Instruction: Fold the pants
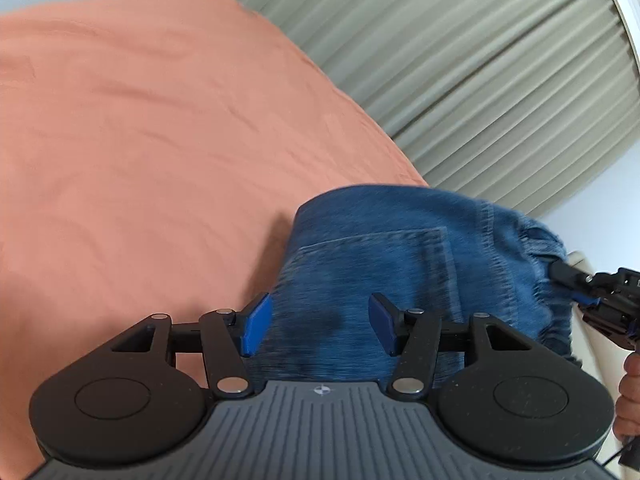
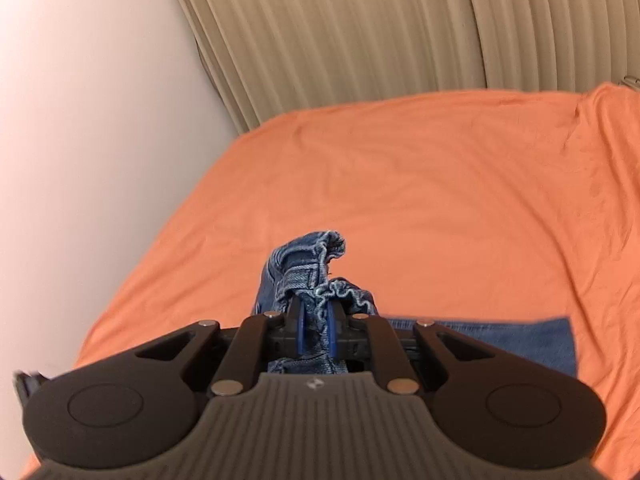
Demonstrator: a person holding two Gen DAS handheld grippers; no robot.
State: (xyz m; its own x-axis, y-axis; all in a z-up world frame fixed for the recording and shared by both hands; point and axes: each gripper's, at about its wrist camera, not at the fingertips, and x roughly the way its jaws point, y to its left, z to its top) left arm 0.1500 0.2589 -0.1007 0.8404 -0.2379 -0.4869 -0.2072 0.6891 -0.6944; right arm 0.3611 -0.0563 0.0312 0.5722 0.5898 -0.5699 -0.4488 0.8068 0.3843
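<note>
The pants are blue denim jeans (image 1: 400, 264) with a back pocket facing up, lying on an orange bed sheet (image 1: 140, 140). My left gripper (image 1: 320, 328) is open, its blue pads (image 1: 256, 330) apart over the denim, holding nothing. My right gripper (image 2: 316, 332) is shut on the jeans' bunched elastic waistband (image 2: 320, 272) and lifts it off the sheet (image 2: 440, 184). It also shows in the left wrist view (image 1: 576, 284) at the far right, pinching the waistband edge. Part of the flat denim (image 2: 520, 340) shows to the right behind it.
Pleated beige curtains (image 1: 460, 72) hang behind the bed, also in the right wrist view (image 2: 360, 28). A white wall (image 2: 88, 140) runs along the bed's left side. The person's hand (image 1: 628, 396) holds the right gripper.
</note>
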